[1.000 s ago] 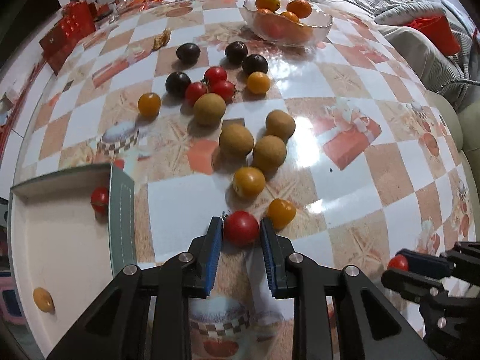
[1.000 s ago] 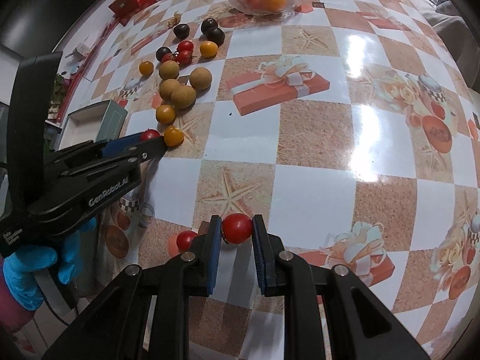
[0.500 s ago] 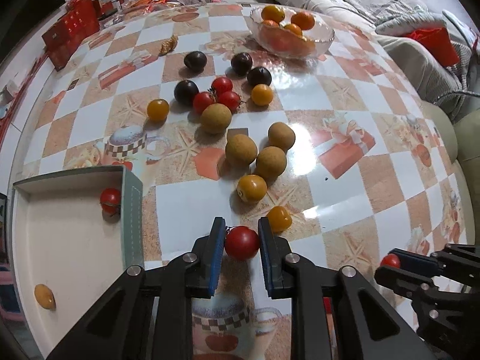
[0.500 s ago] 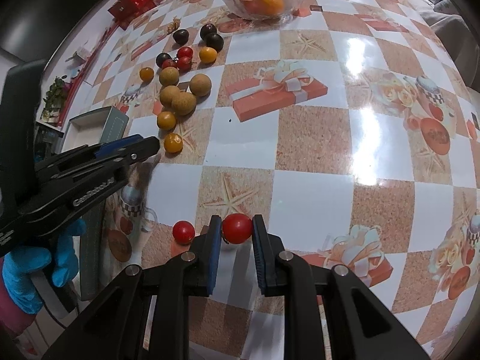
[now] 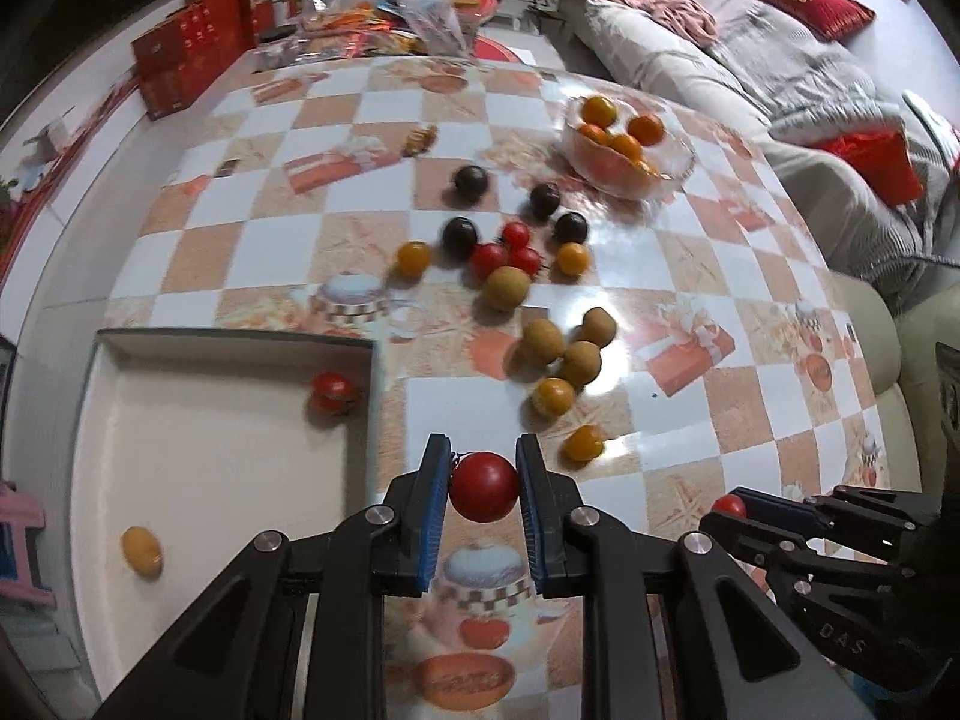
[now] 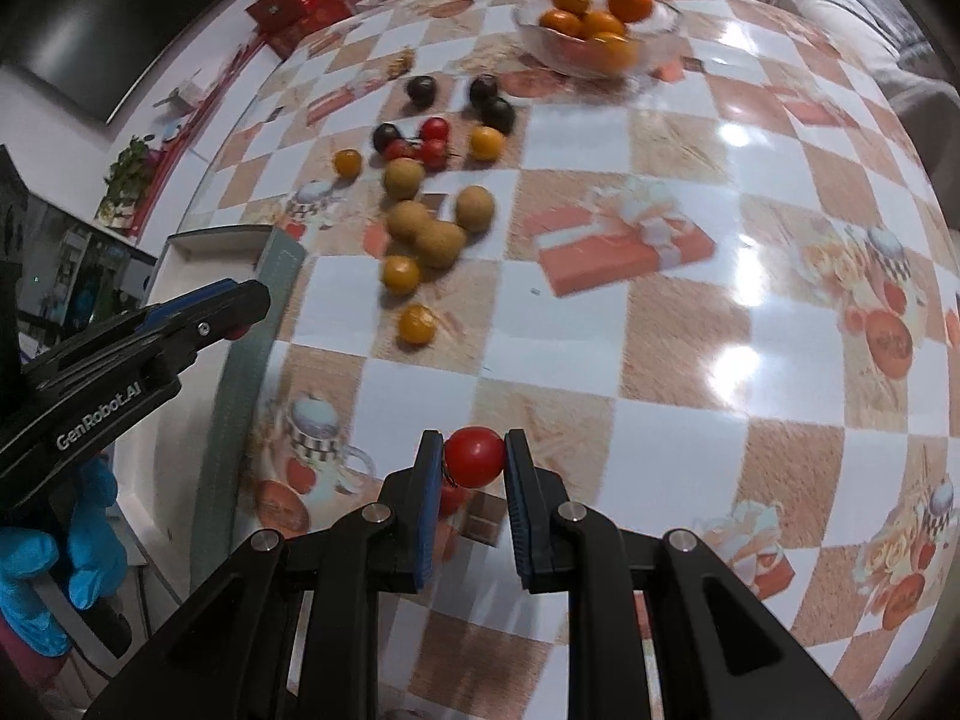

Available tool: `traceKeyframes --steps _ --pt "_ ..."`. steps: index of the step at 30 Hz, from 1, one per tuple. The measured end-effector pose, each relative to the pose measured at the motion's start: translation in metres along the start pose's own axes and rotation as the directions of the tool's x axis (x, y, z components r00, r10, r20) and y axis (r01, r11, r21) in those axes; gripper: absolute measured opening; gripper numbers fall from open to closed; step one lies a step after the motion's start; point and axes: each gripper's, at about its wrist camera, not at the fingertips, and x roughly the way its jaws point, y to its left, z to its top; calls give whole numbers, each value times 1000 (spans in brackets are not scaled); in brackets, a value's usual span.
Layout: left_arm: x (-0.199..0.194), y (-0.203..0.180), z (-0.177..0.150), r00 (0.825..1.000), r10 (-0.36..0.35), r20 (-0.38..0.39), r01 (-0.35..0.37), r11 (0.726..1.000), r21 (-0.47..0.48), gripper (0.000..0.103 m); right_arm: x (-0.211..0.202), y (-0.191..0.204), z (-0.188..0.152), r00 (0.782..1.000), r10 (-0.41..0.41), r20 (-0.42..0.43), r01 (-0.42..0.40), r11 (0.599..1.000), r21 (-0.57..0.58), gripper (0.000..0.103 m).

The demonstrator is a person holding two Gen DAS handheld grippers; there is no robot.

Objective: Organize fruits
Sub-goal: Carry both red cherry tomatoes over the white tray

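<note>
Cherry tomatoes: one red tomato (image 5: 485,485) pinched tight in left tongs (image 5: 483,489), above the tabletop (image 5: 690,468) just beside the tray's wall. Second red tomato (image 6: 474,456) clamped in right tongs (image 6: 473,461), also over the tabletop. White tray (image 5: 210,468) holds a red tomato (image 5: 332,390) and a yellow one (image 5: 141,549). Loose pile (image 5: 528,300) of yellow, red, dark and brown fruit mid-table, some blurred, possibly longans. Glass bowl (image 5: 675,171) of oranges beyond.

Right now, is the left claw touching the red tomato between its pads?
Touching. The left wrist view shows the left claw with both blue pads pressed on the red tomato.
</note>
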Motion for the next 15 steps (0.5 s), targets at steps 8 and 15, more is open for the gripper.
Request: traceKeyframes --steps 8,15 --pt "-22 51 -12 999 48 25 -46 995 -84 24 9 52 20 1000 28 -6 -28 995 -93 22" --pt "-34 100 -32 994 104 17 -100 981 -167 24 23 106 35 998 64 -20 -67 981 -183 22"
